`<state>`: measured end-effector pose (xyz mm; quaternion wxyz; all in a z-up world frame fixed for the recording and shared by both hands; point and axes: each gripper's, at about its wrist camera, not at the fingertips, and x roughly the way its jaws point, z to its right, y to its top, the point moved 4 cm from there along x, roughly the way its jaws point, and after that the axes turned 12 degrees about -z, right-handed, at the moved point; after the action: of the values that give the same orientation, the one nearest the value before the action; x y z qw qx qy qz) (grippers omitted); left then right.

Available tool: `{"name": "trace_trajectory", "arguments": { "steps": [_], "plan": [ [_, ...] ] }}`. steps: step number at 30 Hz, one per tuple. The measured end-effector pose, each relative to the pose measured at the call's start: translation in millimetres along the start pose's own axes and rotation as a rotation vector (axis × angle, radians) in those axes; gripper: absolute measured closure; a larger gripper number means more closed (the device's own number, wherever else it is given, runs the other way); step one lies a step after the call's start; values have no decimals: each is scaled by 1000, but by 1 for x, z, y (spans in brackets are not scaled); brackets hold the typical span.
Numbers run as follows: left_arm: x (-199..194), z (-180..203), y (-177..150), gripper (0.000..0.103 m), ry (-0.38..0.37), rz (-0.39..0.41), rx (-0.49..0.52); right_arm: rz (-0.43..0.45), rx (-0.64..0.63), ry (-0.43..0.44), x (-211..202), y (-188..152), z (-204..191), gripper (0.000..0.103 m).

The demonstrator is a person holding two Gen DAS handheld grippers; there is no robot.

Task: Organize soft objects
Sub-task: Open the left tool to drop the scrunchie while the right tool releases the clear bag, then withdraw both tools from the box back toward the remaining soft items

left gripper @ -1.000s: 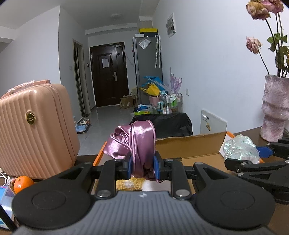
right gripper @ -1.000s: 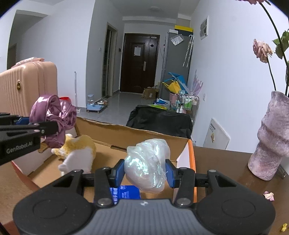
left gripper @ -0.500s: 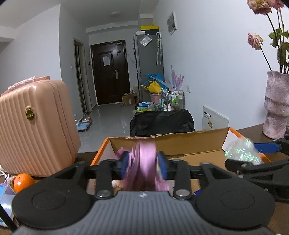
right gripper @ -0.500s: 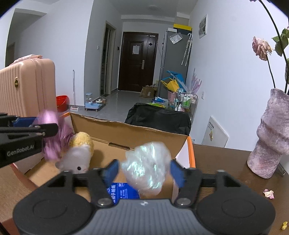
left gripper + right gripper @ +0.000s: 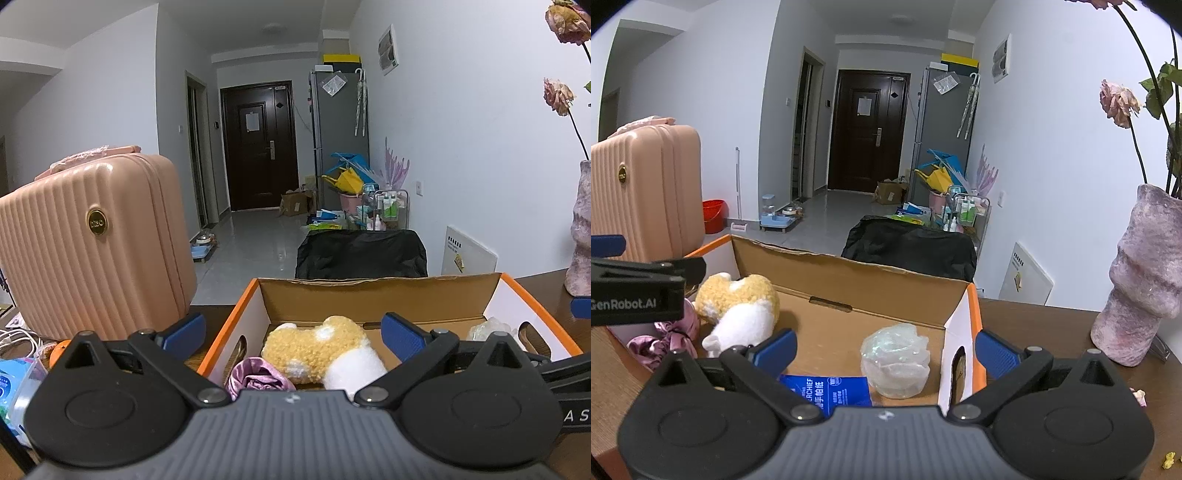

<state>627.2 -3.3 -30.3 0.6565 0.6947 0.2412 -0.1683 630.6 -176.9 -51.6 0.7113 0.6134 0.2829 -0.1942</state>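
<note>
Much of the lower half of both wrist views is filled by the grippers' own dark bodies, which cut off the near side of the cardboard box (image 5: 849, 295) and most of the brown table (image 5: 1052, 325) beneath it. In the left view the purple satin cloth (image 5: 258, 378) shows only as a crumpled top above the gripper housing, and the iridescent plastic ball (image 5: 487, 328) is a sliver behind the right finger linkage; the blue tissue pack (image 5: 827, 391) has its lower edge hidden in the right view. The box stands open on the table and holds all four soft things: the yellow-and-white plush toy (image 5: 738, 306) toward its left end with the satin cloth just beside it at the left wall, the plastic ball toward the right end, and the tissue pack flat on the floor just beside the ball. The left gripper (image 5: 291, 334) is spread wide and empty above the plush toy and cloth; the right gripper (image 5: 884, 349) is likewise released, its blue pads well apart either side of the ball without touching it. A pink ribbed suitcase (image 5: 92, 240) stands left of the box, a fuzzy mauve vase (image 5: 1141, 280) of dried roses to the right. Beyond lie a tiled hallway, a dark door (image 5: 866, 133) and a grey fridge (image 5: 338, 136).
</note>
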Motion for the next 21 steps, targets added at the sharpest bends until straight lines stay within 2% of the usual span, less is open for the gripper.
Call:
{"name": "trace_trajectory", "arguments": {
  "steps": [12,21],
  "plan": [
    [-2,-2,0,0,-2,0,-5,6,1,-8,-4,0,0,0],
    [-20,-5,-1,0,-9,27,-22,37,7,-16,-20,-1,2,0]
  ]
}}
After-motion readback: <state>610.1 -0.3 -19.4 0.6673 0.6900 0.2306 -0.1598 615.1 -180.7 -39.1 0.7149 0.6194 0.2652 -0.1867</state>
